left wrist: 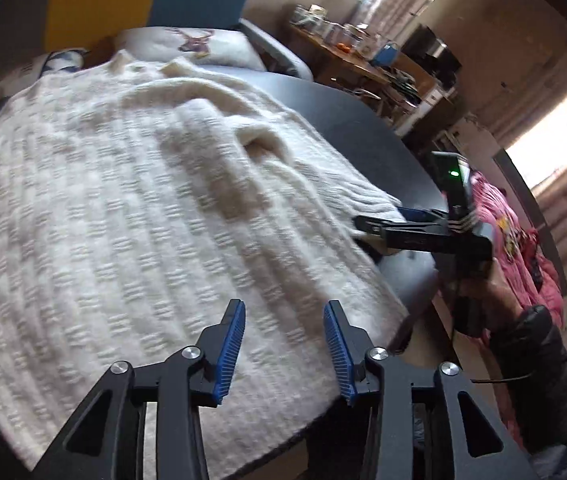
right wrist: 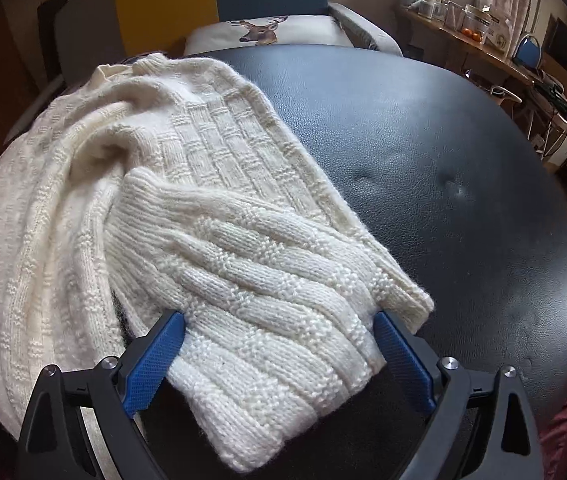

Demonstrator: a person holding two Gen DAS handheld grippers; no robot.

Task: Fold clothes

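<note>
A cream knit sweater (left wrist: 123, 184) lies spread over a round black leather table (left wrist: 347, 120). My left gripper (left wrist: 283, 304) hovers open just above the sweater's near edge, with nothing between its blue pads (left wrist: 229, 352). In the right wrist view the sweater (right wrist: 83, 200) is bunched at the left, with one sleeve (right wrist: 263, 280) folded across towards me. My right gripper (right wrist: 279, 316) stands wide open, and the sleeve lies between its blue pads (right wrist: 155, 352). From the left wrist view the right gripper (left wrist: 379, 226) sits low at the sweater's right edge.
Bare black leather (right wrist: 443, 160) takes up the table's right half. A pink garment (left wrist: 515, 240) lies off the right rim. A deer-print cushion (right wrist: 263, 30) rests on a chair behind the table. A cluttered wooden desk (left wrist: 343, 48) stands at the back right. A person's sleeve (left wrist: 539, 332) holds the right gripper.
</note>
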